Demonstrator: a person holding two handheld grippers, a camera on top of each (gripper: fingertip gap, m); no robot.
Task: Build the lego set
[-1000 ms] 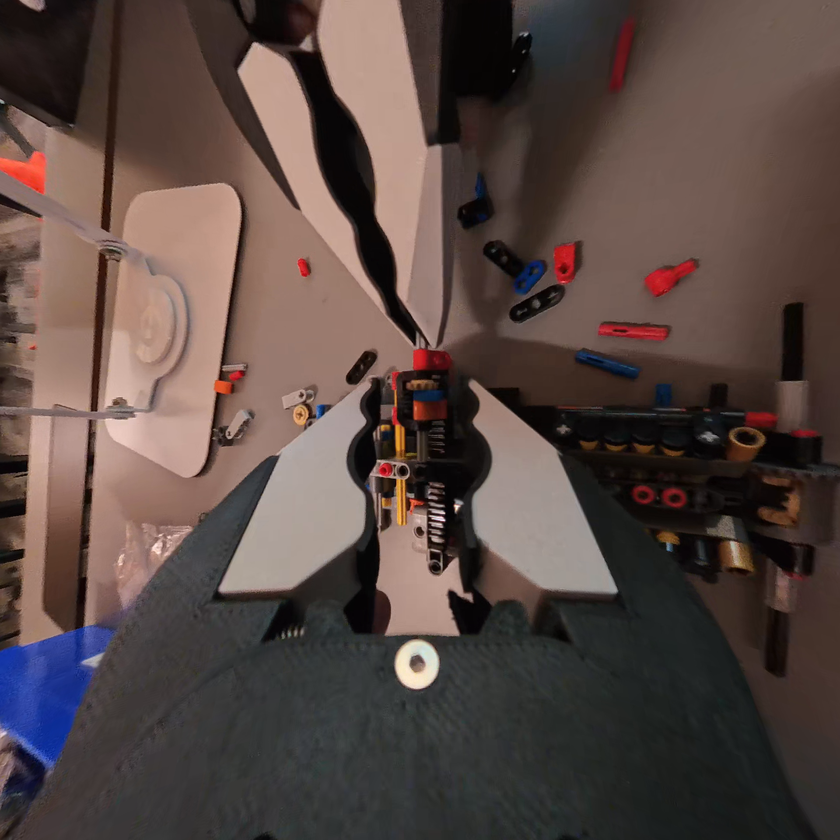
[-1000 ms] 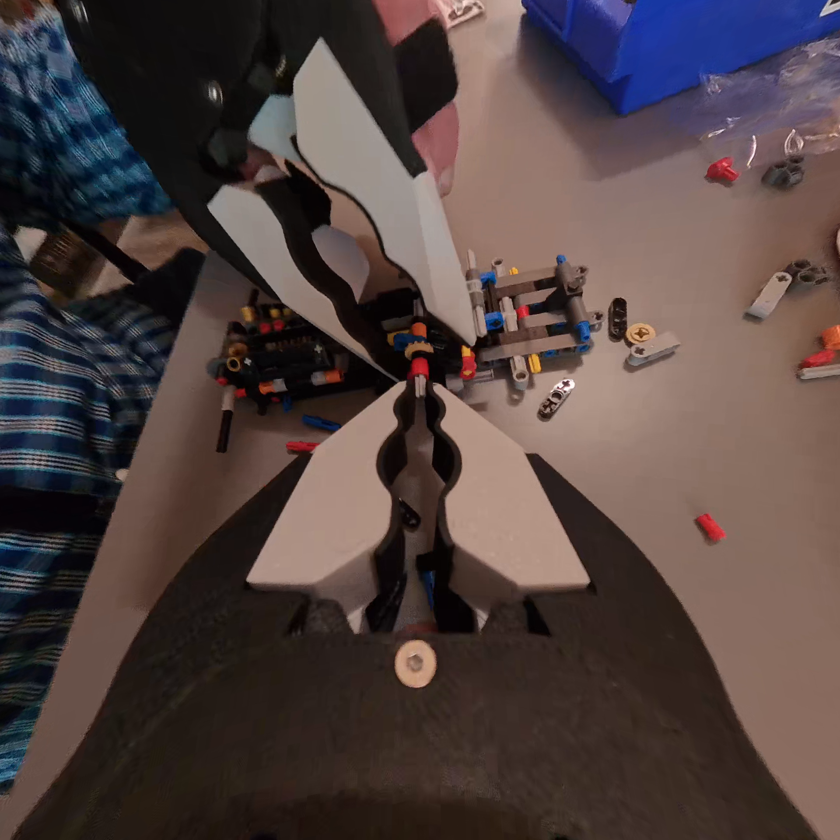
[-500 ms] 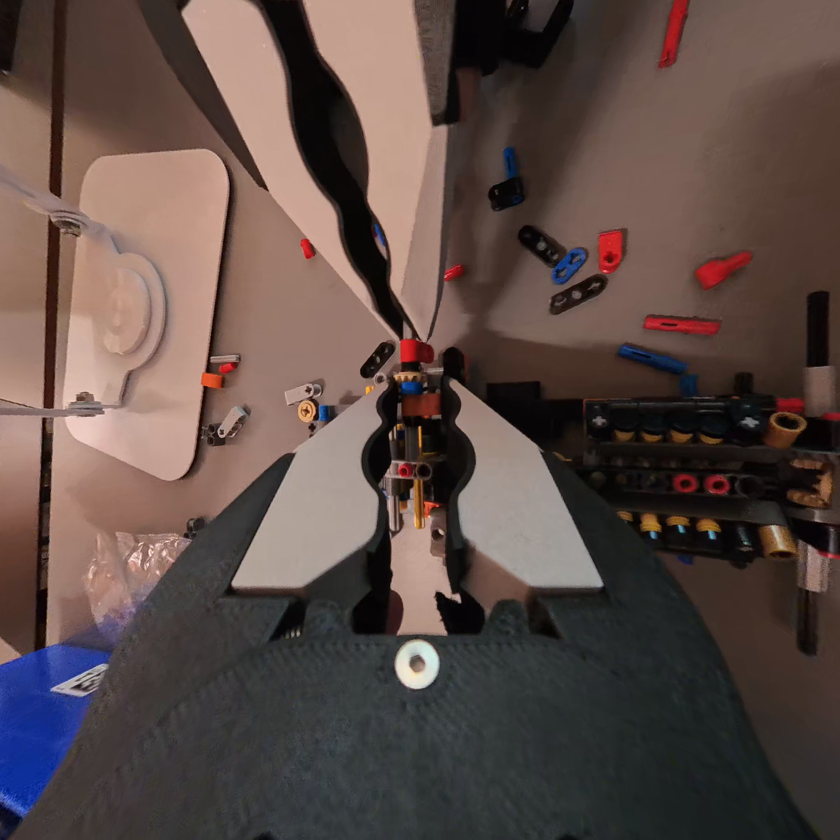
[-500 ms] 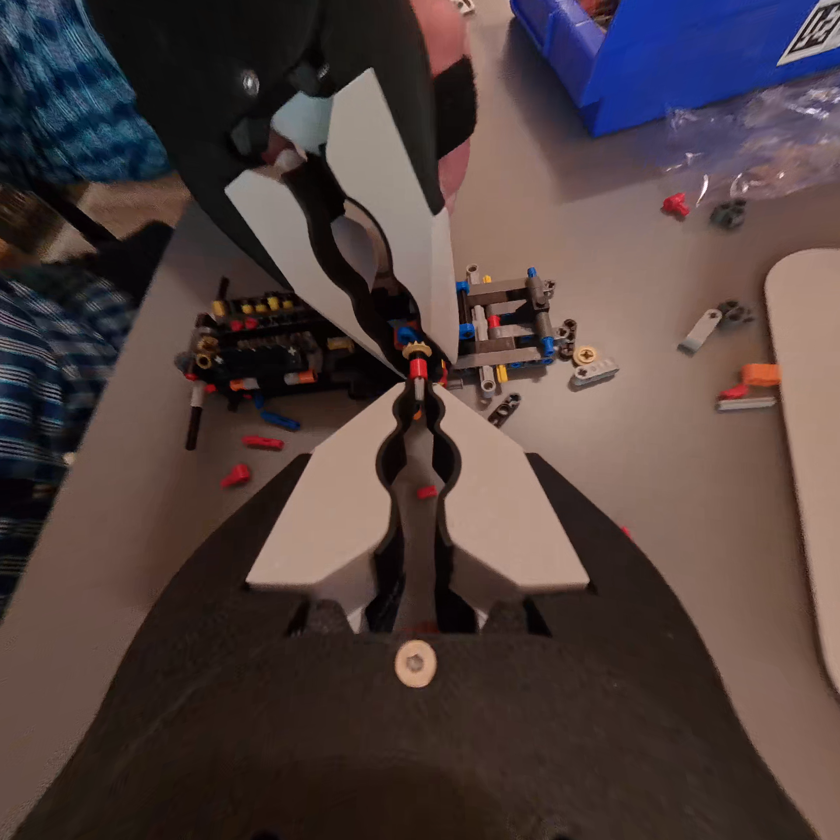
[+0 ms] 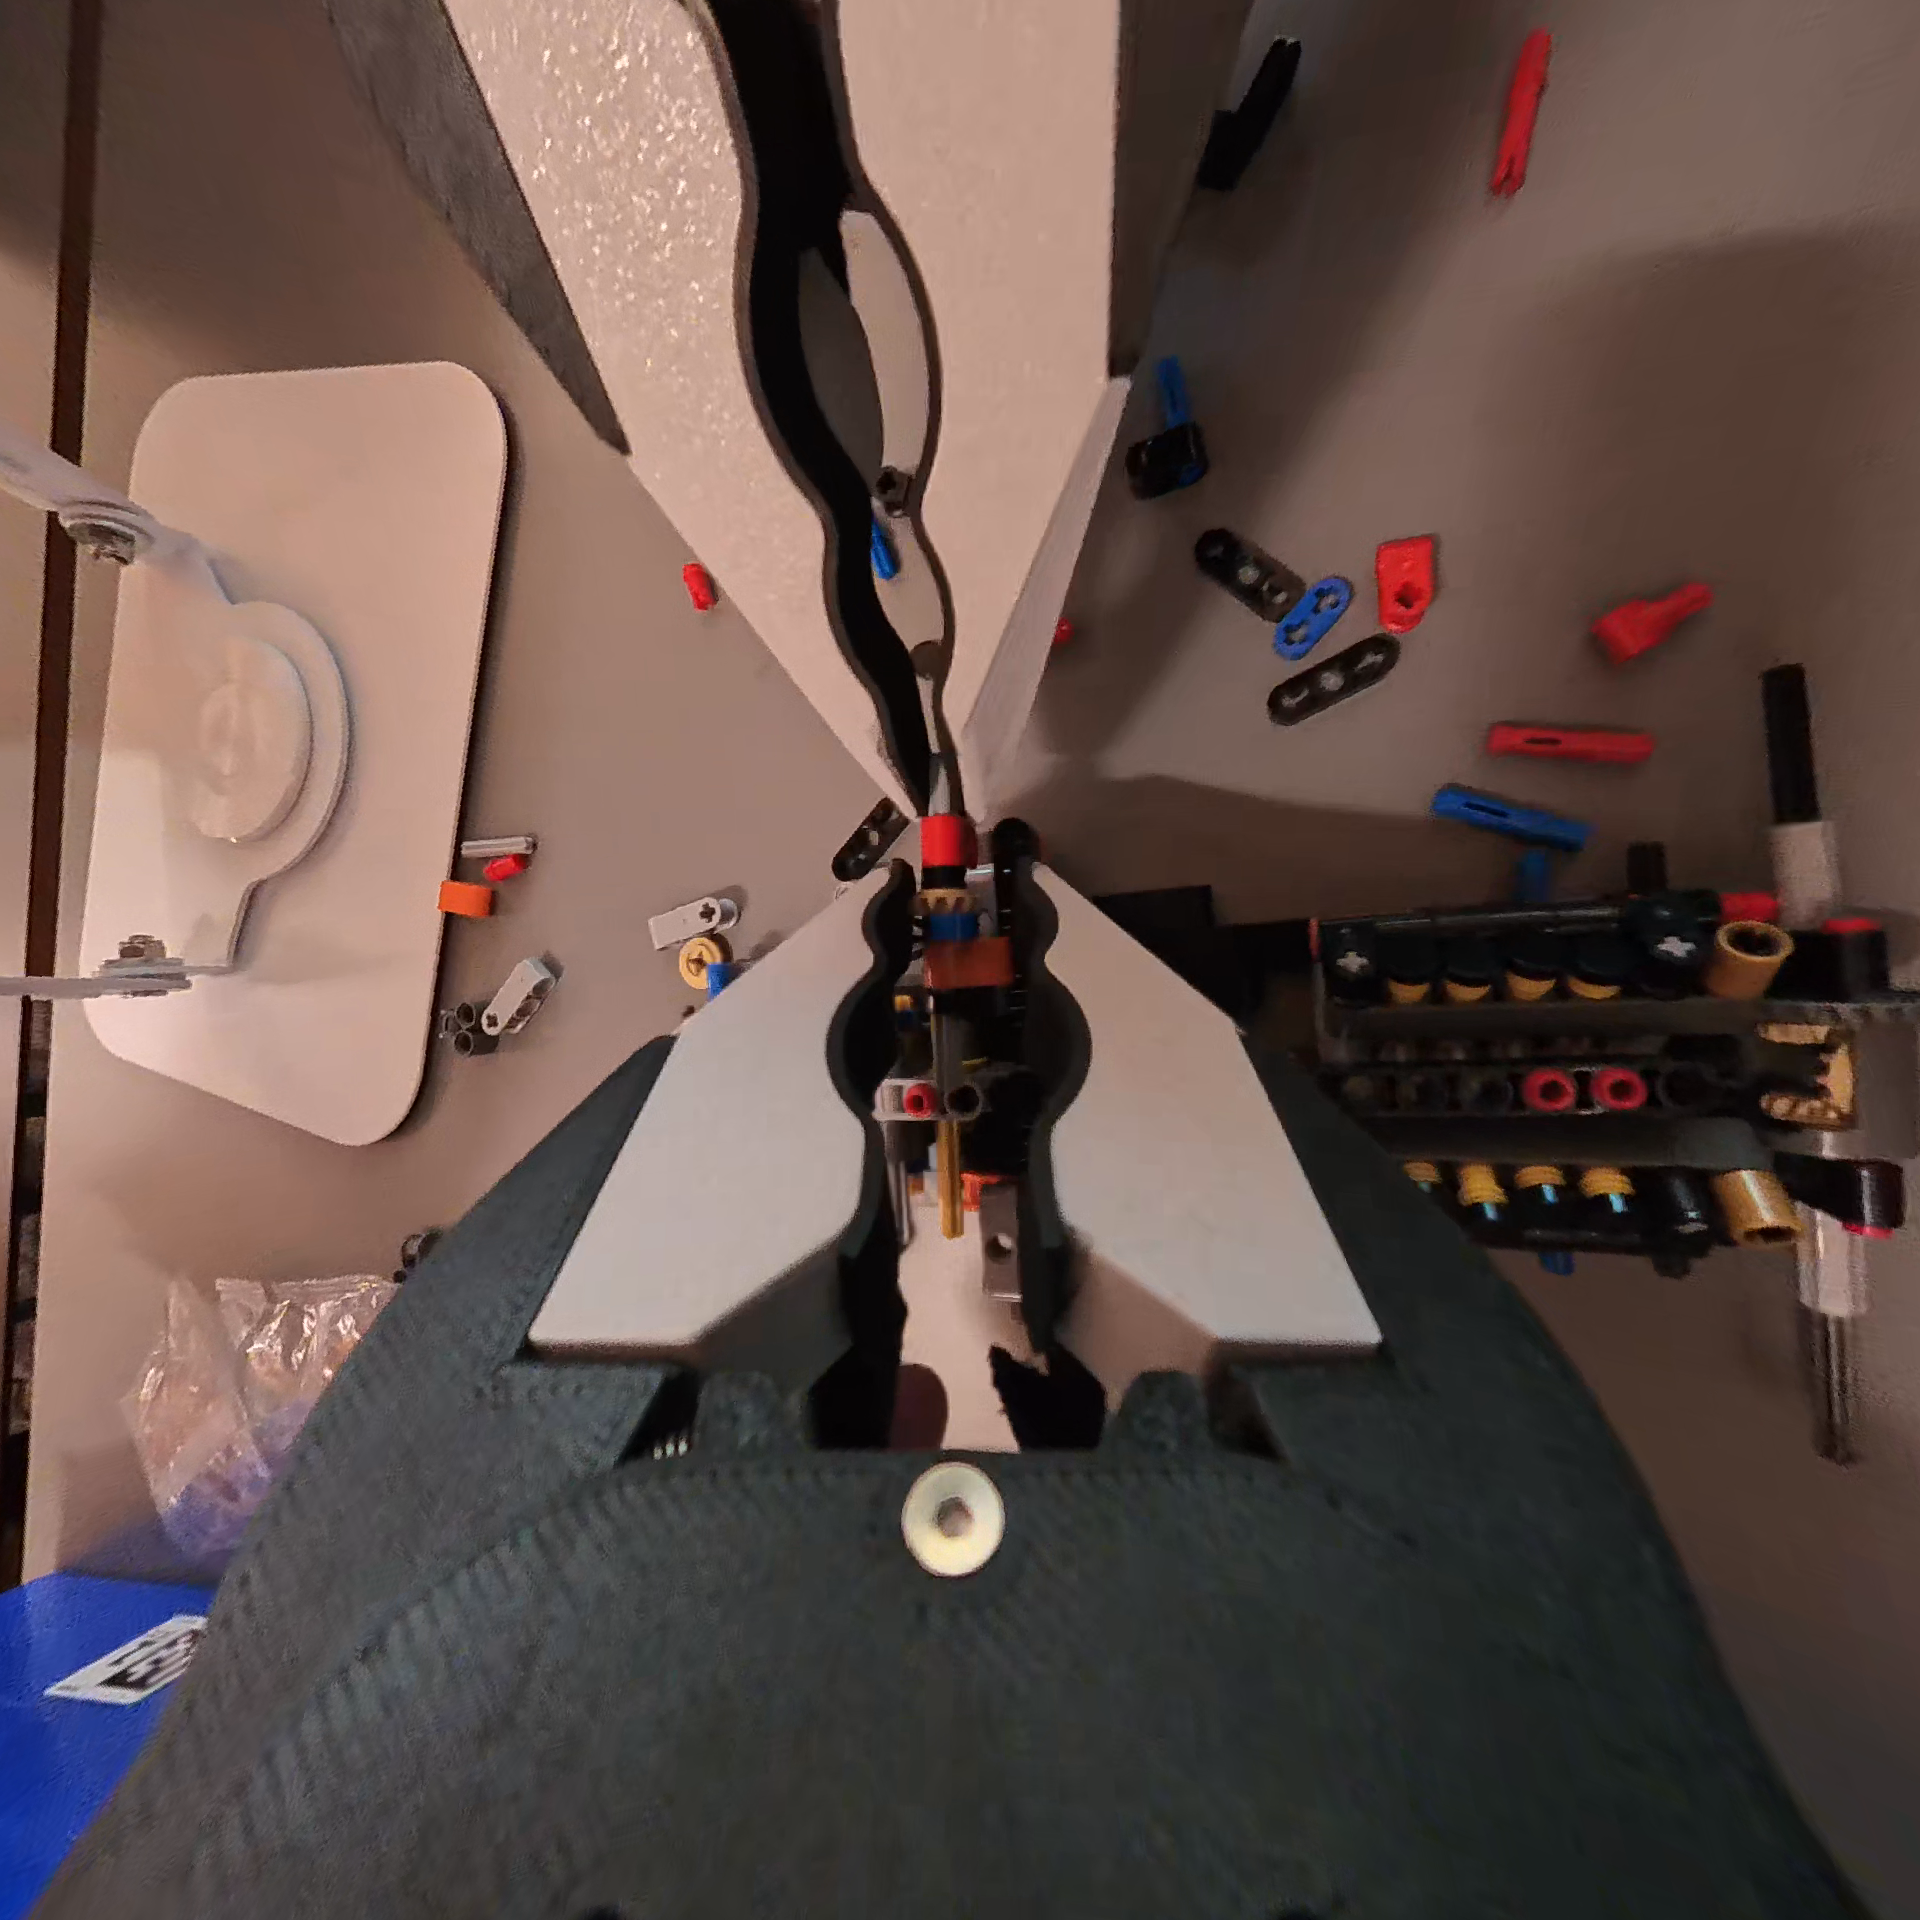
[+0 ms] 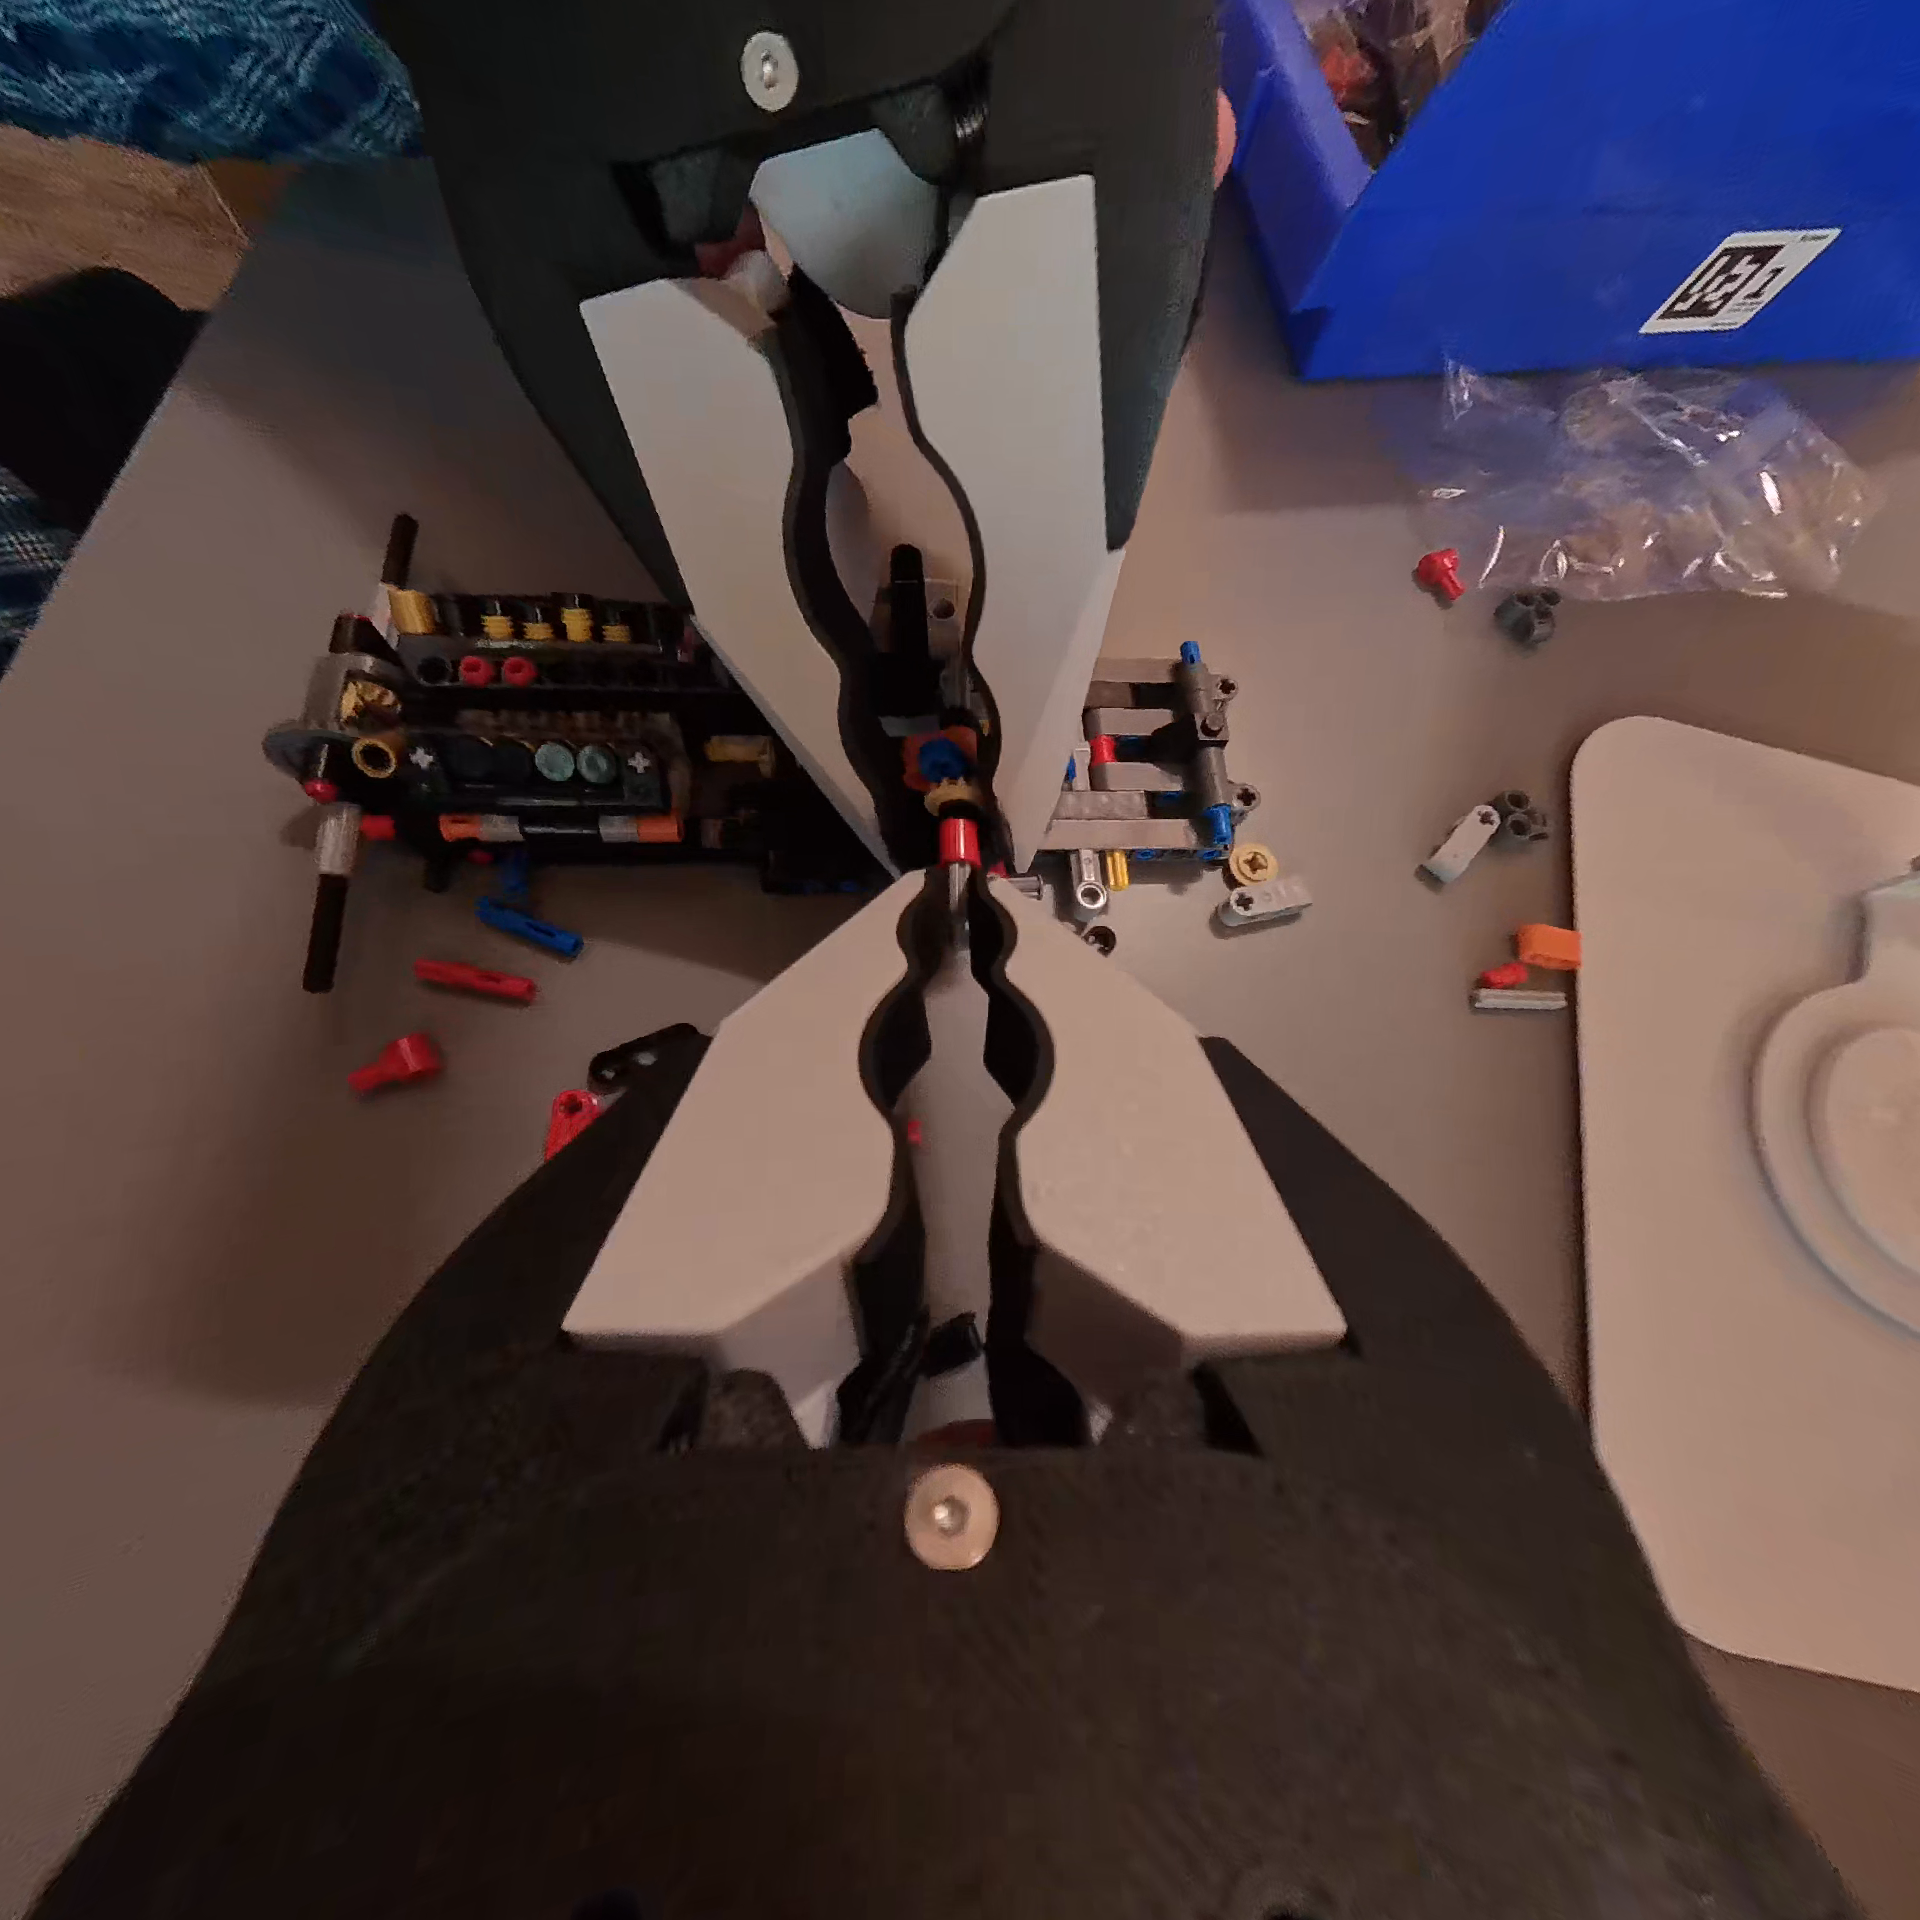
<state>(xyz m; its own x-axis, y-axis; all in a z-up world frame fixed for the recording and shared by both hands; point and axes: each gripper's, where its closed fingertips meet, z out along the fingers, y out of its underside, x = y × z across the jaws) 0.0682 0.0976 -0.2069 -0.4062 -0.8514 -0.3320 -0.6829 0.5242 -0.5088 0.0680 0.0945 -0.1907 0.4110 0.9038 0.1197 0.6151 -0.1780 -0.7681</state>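
My left gripper (image 5: 956, 862) is shut on a small multicoloured lego sub-assembly (image 5: 961, 1023), which is held above the table. A grey axle (image 5: 940, 795) with a red bush (image 5: 943, 840) sticks out of its front end. My right gripper (image 6: 954, 894) meets it tip to tip and is shut on that axle (image 6: 956, 883), just behind the red bush (image 6: 954, 840). In the right wrist view the left gripper (image 6: 958, 868) comes in from the top with the sub-assembly (image 6: 940, 758). In the left wrist view the right gripper (image 5: 935, 800) comes in from the top.
A large black lego assembly (image 6: 520, 748) lies on the table and shows in the left wrist view (image 5: 1558, 1060). A grey frame assembly (image 6: 1153, 769) lies nearby. There is a blue bin (image 6: 1558, 187), a plastic bag (image 6: 1642, 488) and a white pad (image 6: 1745, 1143). Loose red, blue and black pieces (image 5: 1330, 681) are scattered about. Left and right tips are no more than a few centimetres apart.
Both grippers have swung to face each other more squarely, with their tips still together at the axle. The parts on the table have drifted in both views.
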